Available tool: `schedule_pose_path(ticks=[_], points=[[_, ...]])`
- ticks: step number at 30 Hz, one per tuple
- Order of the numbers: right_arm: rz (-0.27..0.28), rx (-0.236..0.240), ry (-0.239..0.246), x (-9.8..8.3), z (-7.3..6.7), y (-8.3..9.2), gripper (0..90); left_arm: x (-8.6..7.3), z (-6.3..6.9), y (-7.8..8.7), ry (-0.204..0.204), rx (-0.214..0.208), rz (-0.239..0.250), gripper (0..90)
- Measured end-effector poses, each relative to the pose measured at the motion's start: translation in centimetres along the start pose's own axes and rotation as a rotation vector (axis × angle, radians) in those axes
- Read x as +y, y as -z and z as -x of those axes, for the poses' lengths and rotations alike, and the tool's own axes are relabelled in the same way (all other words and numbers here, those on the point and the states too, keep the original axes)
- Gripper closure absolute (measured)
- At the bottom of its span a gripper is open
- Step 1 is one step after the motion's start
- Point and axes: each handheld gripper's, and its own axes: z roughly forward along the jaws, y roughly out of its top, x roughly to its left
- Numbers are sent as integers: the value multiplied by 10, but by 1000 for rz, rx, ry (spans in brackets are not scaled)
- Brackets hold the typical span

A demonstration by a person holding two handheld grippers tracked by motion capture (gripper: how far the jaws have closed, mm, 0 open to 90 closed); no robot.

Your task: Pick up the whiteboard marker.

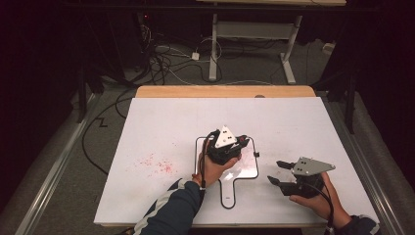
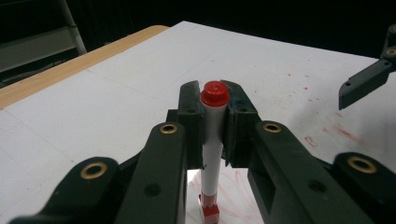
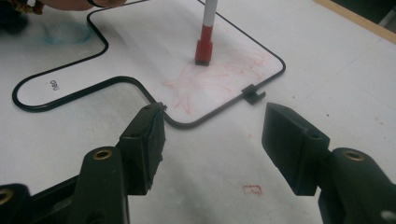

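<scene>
A small whiteboard with a black rim and a handle lies at the table's middle. My left gripper hovers over it, shut on a white marker that stands upright. The marker's round red end points up between the jaws, and its square red end rests on the board. Faint red scribbles cover the board around that end. To the right of the board, my right gripper is held open just above the table, its jaws wide apart with nothing between them.
Red smears stain the white tabletop left of the board. A small black clip sticks out from the board's rim. A wooden edge runs along the far side. Cables and a desk frame lie beyond.
</scene>
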Motion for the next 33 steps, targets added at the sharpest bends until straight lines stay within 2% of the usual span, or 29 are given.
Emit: schedule_pose_path(ticks=[4,5,7,9,10,11,12,13,15,16,17,18,19,20,22,23,26,28,30,32,33], points=[[-1,-1,-15,-1,1,0,400,0,1,0,14,-8,-2,780],[-1,-3,-14,0,2,-1,399,-1,4,1,36,-36,4,781],[-2,-2,-17,0,3,-1,398,-2,6,2,43,-44,6,780],[-5,-1,-11,-1,3,-1,397,-3,22,3,16,-91,5,780],[-3,1,-18,-1,3,-1,397,-3,22,3,16,-91,5,781],[-4,3,-20,-1,3,-1,397,-1,32,3,-37,-96,-6,781],[-4,1,-21,-1,3,-1,396,0,35,3,-52,-99,-10,781],[-4,1,-24,-1,4,0,396,0,35,2,-63,-93,-14,781],[-4,-4,-20,-1,4,0,396,2,29,1,-94,-50,-25,780],[-4,-6,-17,-1,4,0,396,3,21,1,-114,-4,-35,781],[-4,-8,-17,-1,4,0,396,4,16,0,-112,20,-36,781],[-4,-10,-15,-1,4,0,396,2,4,1,-67,18,-24,781],[-6,-18,-10,0,4,0,395,2,4,1,-67,18,-24,780],[-4,-20,-8,1,4,1,396,-1,-6,3,-3,7,-5,781],[2,-17,-12,2,5,1,395,-2,-2,3,-5,-13,2,781],[2,-17,-11,2,6,1,395,-2,4,4,-25,-40,1,780],[0,-14,-18,0,7,1,394,-5,16,7,-35,-79,11,781],[-3,-10,-17,-1,7,1,391,-6,18,8,-12,-97,15,781],[-5,-14,-17,-1,6,2,389,-6,22,8,-16,-105,11,780],[-2,-13,-15,-1,5,2,389,-6,27,8,-4,-131,11,781],[-2,-13,-14,-1,5,2,388,-6,31,8,-10,-144,9,781]])
